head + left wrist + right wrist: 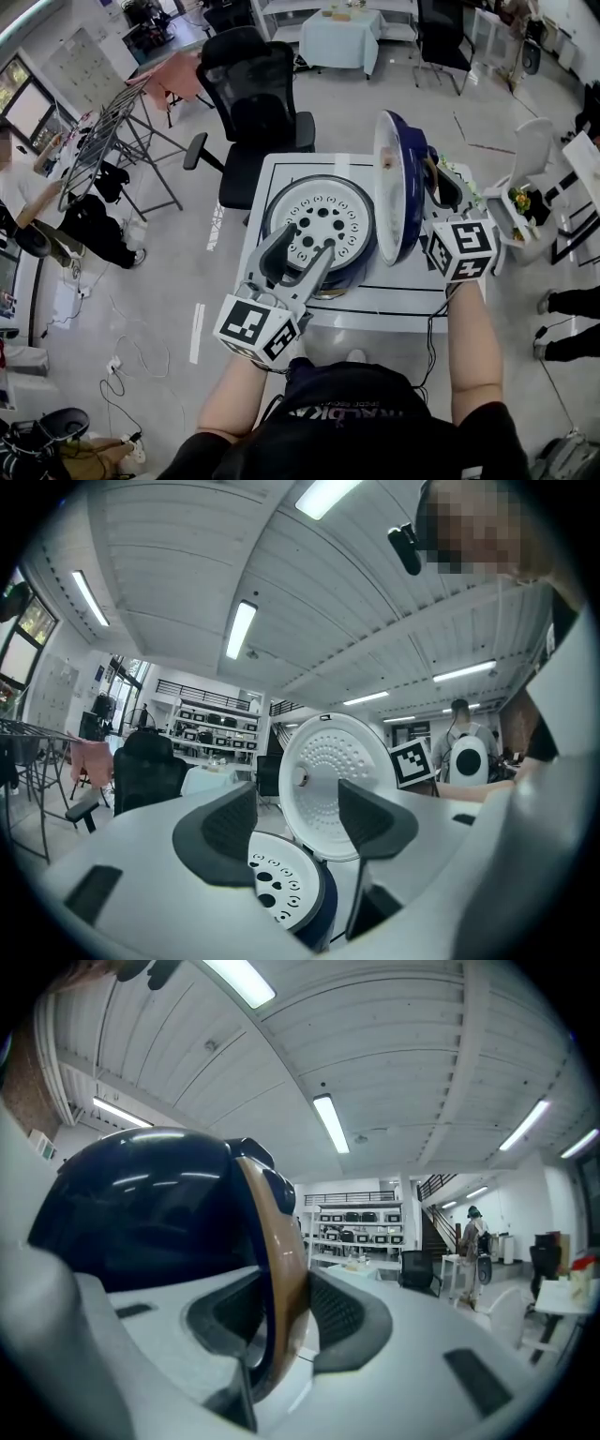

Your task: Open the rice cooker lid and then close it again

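Right gripper clamped on the upright lid by its brown handle; left gripper wide, empty, rice cooker just ahead.

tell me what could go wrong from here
The right gripper pinches only the brown handle of the upright lid; it could slip and the lid might drop shut. The open left gripper sits by the front rim of the rice cooker, so a swinging lid could strike it.
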Demonstrator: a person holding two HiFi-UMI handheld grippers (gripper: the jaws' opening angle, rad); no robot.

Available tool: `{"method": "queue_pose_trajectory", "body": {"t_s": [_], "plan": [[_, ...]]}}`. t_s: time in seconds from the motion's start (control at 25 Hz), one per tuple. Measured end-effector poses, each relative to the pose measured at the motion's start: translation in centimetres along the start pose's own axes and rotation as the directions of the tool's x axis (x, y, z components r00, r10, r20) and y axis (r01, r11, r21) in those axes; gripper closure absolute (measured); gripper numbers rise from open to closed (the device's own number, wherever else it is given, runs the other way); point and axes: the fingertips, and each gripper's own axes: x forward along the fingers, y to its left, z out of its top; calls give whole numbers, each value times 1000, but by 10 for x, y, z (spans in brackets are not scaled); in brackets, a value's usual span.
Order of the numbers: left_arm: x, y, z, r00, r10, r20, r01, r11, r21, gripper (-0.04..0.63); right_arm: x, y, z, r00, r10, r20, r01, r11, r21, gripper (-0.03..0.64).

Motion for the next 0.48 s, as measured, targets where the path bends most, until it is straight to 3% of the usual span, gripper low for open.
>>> {"method": "queue_pose_trajectory", "body": {"t_s": [0.48], "plan": [[-11, 24, 5, 1000, -21, 2, 21, 1000, -10, 345, 11, 31, 13, 999, -36, -36, 30, 986, -163, 491]]}}
